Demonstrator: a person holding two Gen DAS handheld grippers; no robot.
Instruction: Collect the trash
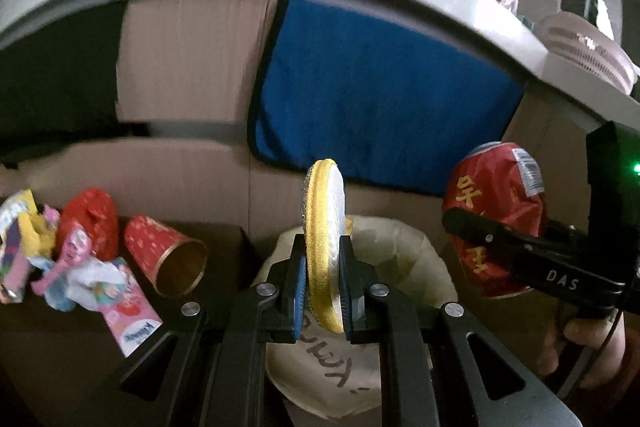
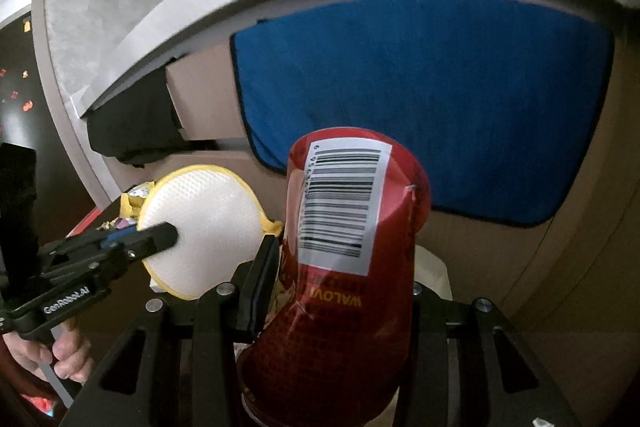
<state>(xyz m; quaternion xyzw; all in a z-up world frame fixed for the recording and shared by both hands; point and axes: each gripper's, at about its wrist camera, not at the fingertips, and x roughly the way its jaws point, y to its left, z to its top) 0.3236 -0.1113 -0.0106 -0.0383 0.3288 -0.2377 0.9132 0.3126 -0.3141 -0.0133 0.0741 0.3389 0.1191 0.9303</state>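
Left wrist view: left hand-held gripper (image 1: 322, 277) clamps a yellow-rimmed scrub pad (image 1: 325, 247) on edge, above a pale bag (image 1: 420, 267). Wrappers (image 1: 76, 263) and a red cup (image 1: 166, 255) lie left (cup on its side).

Right wrist view: right hand-held gripper (image 2: 340, 291) grips a crushed red cup (image 2: 344, 267), barcode facing up, beside the pad (image 2: 208, 223).

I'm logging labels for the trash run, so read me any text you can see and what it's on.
"DAS": right hand-held gripper finger.
"GenRobot.AI": left hand-held gripper body.
"WALOV", upside down and cut off: crushed red can.
Barcode digits there: too blurred.
Handwriting on the paper bag: unreadable.
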